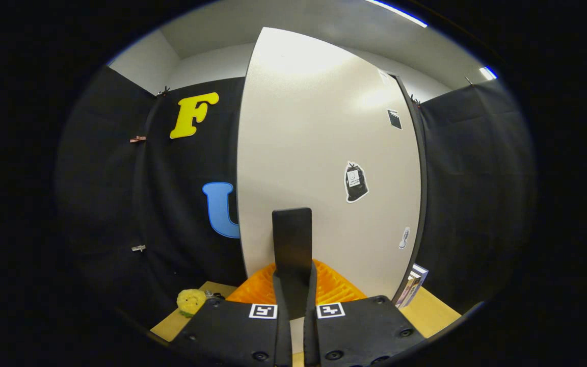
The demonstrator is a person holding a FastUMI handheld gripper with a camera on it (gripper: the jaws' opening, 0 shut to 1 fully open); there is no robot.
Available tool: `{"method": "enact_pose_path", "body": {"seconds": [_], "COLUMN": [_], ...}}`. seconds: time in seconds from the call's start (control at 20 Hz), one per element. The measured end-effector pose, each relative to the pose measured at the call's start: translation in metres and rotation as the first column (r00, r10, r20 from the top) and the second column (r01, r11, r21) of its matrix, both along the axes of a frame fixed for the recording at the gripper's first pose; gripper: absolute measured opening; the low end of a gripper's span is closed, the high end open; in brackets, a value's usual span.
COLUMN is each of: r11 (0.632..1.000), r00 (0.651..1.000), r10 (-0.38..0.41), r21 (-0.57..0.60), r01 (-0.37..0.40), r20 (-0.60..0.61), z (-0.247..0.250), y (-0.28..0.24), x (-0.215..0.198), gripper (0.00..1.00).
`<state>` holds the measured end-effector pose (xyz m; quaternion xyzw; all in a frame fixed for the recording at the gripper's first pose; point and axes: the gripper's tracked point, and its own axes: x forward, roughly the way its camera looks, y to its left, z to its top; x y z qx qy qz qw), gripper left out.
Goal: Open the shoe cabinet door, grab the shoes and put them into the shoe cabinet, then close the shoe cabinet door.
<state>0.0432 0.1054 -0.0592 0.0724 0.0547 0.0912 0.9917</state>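
The hand-held gripper (pixel 292 285) is clenched on a flat dark handle (pixel 292 239) that stands upright on the shoe cabinet door (pixel 319 153); both fingers (pixel 283 298) press against the handle's lower part, one on each side, with only a thin slit left between them. The door is a tall pale panel directly ahead of the fingers, rising well above them and carrying a few small stickers (pixel 355 182) off to the right of the handle. Whether the door stands ajar or flush with the cabinet cannot be told. Just behind the fingers and at the foot of the door lies something orange and ribbed (pixel 331 288), partly hidden by the gripper body; what it is cannot be made out. The wooden worktop (pixel 436 311) shows to either side below. To the left of the fingers a small yellow plush toy (pixel 190 300) sits on the worktop, and to the right, beside the door's lower edge, some thin books or boxes (pixel 411 285) stand leaning.
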Motion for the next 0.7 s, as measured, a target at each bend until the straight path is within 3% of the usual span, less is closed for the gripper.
{"method": "enact_pose_path", "body": {"seconds": [0.7], "r11": [1.000], "r00": [0.999], "r10": [0.011], "r21": [0.018], "r01": [-0.010], "r20": [-0.035], "z": [-0.004], "y": [-0.104], "x": [-0.058], "gripper": [0.13]}}
